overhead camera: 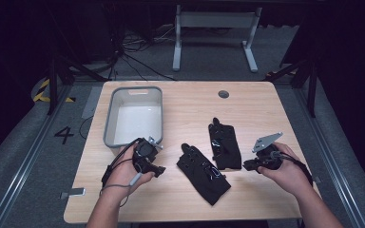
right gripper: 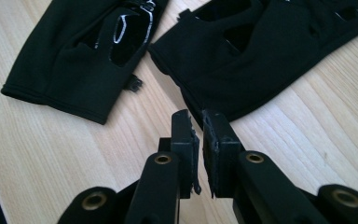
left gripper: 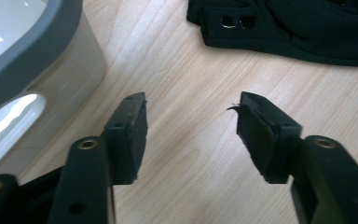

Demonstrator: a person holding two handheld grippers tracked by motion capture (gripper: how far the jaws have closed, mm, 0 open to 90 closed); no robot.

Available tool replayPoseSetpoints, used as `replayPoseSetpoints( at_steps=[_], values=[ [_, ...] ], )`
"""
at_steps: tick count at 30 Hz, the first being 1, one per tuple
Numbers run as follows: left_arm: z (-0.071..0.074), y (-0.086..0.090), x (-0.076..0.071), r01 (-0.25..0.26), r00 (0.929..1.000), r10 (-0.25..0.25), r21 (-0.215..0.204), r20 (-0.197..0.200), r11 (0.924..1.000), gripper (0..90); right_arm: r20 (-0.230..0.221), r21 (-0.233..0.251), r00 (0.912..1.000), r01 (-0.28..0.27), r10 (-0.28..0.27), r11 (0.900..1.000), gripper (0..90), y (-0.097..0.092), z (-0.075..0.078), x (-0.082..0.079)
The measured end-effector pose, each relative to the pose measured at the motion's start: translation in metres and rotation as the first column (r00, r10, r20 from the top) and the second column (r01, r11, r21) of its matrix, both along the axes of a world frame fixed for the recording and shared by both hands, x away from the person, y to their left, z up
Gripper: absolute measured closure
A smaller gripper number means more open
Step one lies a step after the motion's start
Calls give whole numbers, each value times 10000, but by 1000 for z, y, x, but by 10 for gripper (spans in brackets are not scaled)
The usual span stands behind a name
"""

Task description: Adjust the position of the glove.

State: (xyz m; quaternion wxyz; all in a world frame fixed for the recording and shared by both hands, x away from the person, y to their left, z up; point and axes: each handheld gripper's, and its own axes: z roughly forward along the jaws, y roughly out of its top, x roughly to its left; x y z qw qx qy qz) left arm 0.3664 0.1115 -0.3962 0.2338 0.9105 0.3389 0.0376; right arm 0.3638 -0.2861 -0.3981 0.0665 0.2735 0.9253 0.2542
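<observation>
Two black gloves [overhead camera: 203, 174], grey-rimmed white bin [overhead camera: 134, 115], pale wood-grain table [overhead camera: 256, 107]

A lab or test room showing itself, a wooden table [overhead camera: 180, 102] standing alone on grey carpet, black curtains hanging at both sides, cables [overhead camera: 133, 52] trailing across the far floor, yellow-black hazard tape [overhead camera: 43, 90] lying far left, a number 4 [overhead camera: 64, 135] marking the floor at left.

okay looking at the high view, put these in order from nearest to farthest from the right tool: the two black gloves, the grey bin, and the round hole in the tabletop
From the right tool:
1. Upper glove, just to its left.
2. Lower glove, farther left, near the table's middle.
3. Round hole, at the table's far edge.
4. Grey bin, across the table by the left tool.
</observation>
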Motion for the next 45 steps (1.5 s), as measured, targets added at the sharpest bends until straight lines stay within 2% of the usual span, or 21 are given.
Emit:
replayPoseSetpoints(
  at_steps=[1, 2, 3, 4, 5, 6, 8, 11, 16, 20, 25, 42, 45],
  values=[
    [0, -2, -1, 231, 9995, -234, 151, 228, 9996, 505, -116, 87, 9999, -54, 55, 9999, 825, 2, 1, -3],
    [0, -2, -1, 231, 9995, -234, 151, 228, 9996, 522, -116, 87, 9999, -54, 55, 9999, 825, 2, 1, -3],
    [1, -3, -1, 357, 9992, -357, 25, 170, 9994, 522, -113, 144, 9999, -88, 89, 9999, 825, 4, 2, -4],
    [1, -6, -1, 508, 9985, -512, -219, -177, 9985, 533, -95, 192, 9999, -136, 137, 9997, 825, 5, 3, -6],
    [2, -7, -2, 658, 9976, -666, -377, -205, 9971, 532, -139, 289, 9997, -178, 182, 9994, 825, 6, 4, -8],
    [4, -10, -2, 758, 9971, -762, -517, -70, 9958, 532, -200, 359, 9996, -187, 194, 9992, 825, 7, 5, -10],
    [5, -12, -2, 843, 9963, -851, -577, -125, 9948, 552, -211, 440, 9996, -176, 185, 9989, 821, 10, 5, -12],
    [10, -13, 0, 549, 9982, -557, -383, -201, 9978, 590, -274, 493, 9995, -167, 181, 9986, 819, 13, 6, -17],
    [14, -15, 0, 409, 9992, -409, -617, 6, 9973, 637, -417, 590, 9990, -142, 167, 9982, 828, 14, 5, -20],
    [13, -19, 0, 443, 9990, -442, -446, 35, 9980, 625, -441, 551, 9990, -93, 117, 9984, 836, 13, 3, -19],
    [13, -18, -1, 406, 9992, -405, -445, 27, 9982, 600, -478, 591, 9988, -9, 37, 9983, 834, 13, 3, -18],
    [12, -1, -13, -258, 9996, 265, -517, 133, 9983, 528, -535, 629, 9967, -574, 608, 9964, 805, 24, 9, -11],
    [12, -1, -14, -198, 9996, 208, -566, 179, 9982, 535, -536, 642, 9964, -623, 658, 9960, 802, 25, 9, -11]
  ],
)
